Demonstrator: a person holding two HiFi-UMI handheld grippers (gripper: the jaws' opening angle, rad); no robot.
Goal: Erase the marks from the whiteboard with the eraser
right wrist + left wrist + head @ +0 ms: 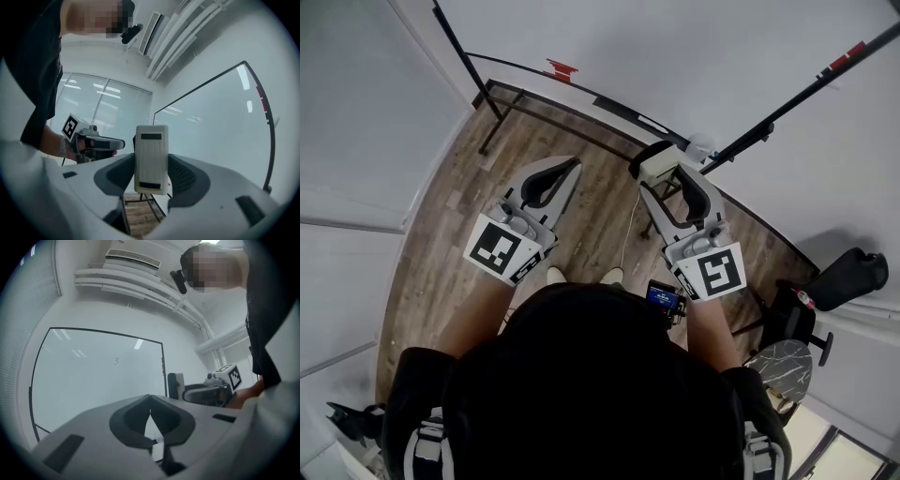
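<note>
Ahead stands the whiteboard (220, 126), its small mark (196, 118) up and right of the eraser (151, 158) that the right gripper (151, 177) pinches by its long sides, clear of the board, while the left gripper (150, 403) hangs alongside, pressed together and empty.

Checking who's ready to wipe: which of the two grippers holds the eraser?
The right gripper: its fingers clamp the pale ribbed eraser upright between them. The left gripper is shut on nothing.
</note>
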